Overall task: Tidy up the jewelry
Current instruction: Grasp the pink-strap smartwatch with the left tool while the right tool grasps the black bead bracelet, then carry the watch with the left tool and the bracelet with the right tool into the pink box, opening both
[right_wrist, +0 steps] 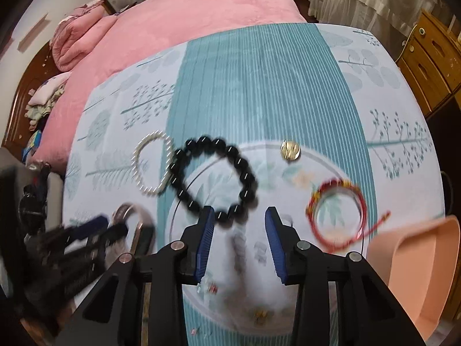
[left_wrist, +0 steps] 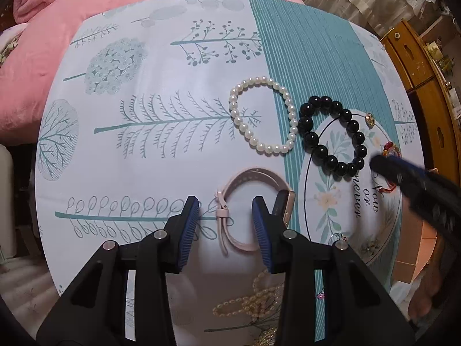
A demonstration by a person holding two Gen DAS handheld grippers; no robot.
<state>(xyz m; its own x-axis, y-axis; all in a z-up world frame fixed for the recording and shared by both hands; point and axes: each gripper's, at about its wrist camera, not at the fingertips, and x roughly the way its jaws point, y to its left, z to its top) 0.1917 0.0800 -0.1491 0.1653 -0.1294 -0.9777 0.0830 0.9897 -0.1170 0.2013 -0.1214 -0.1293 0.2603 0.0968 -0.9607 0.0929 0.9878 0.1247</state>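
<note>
Cloth: smooth table cover is printed with pale green trees and leaves, and a band of thin teal stripes is seen down its middle.
Watch: soft pink strap with small holes is curled in a loop; a dark flat face is fixed on its right side. It is seen between the left gripper's blue pads.
Left gripper: black arms are tipped with ribbed blue pads. The jaws are set partly apart; the strap is between them but is not seen to be pinched.
Pearl bracelet: small round shiny white beads are strung in a ring, laid flat beside the black one.
Black bracelet: big round glossy dark beads are strung in a ring, laid partly on the stripes and partly on the white oval print.
Right gripper: the same blue ribbed pads are seen, partly apart, with nothing between them. The black beads are just beyond the left pad.
Red bracelet: thin red cord ring with gold bits is laid to the right, blurred.
Gold piece: small, round and shiny, laid alone.
Pink tray: smooth peach plastic is seen at the table's right edge.
Bed: fluffy pink blanket is seen behind the table.
</note>
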